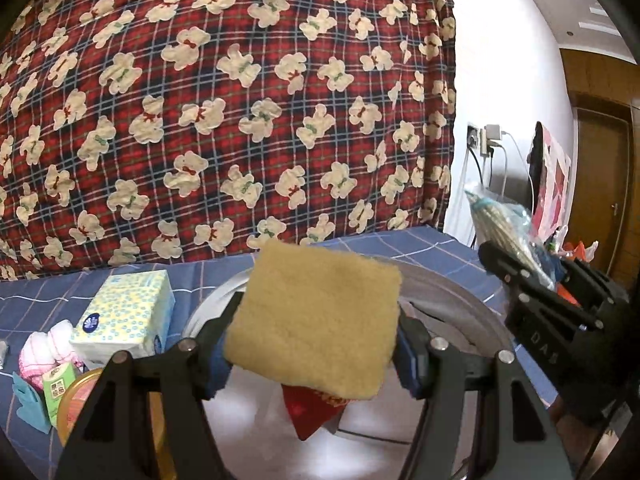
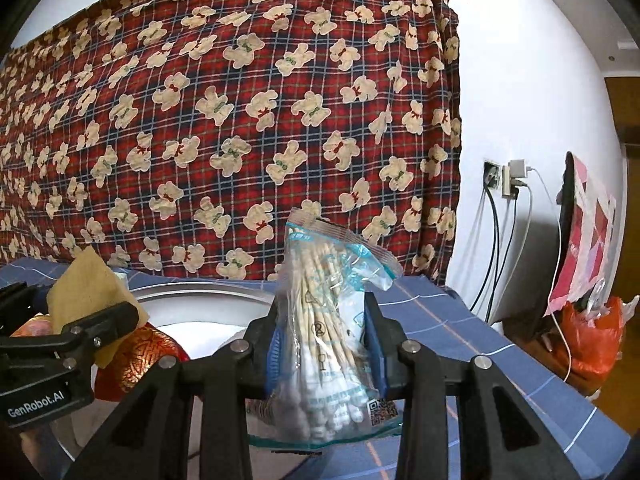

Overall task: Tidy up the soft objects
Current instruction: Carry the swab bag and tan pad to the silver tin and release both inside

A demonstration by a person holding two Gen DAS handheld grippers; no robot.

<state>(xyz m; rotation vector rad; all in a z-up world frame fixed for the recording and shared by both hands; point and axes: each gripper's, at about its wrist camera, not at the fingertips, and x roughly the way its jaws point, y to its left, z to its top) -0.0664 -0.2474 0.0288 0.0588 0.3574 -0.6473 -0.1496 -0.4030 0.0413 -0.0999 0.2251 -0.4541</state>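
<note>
The left gripper (image 1: 312, 344) pinches a square yellow sponge cloth (image 1: 316, 320) by its two side edges, holding it above the white round basin (image 1: 472, 312) that sits on the blue checked table cover (image 1: 432, 244). Under the cloth, inside the basin, a red fabric item with gold pattern (image 1: 308, 412) shows. Beside it, the right gripper (image 2: 324, 344) is clamped on a clear bag of cotton swabs (image 2: 328, 320), the bag standing upright between the blue pads, its sealed top sticking up above the fingers; it hangs over the basin's right rim, near the right edge of the table. Toward the left edge of the table sit a round tin (image 1: 76, 404), a small green carton (image 1: 58, 390), a pink and white rolled towel (image 1: 46, 350) and a tissue box with a blue dot print (image 1: 128, 312), all close together. Behind the table hangs a red plaid sheet printed with cream bears (image 1: 224, 112). On the white wall to the right, a socket with plugged chargers (image 2: 508, 180) trails cables downward.
</note>
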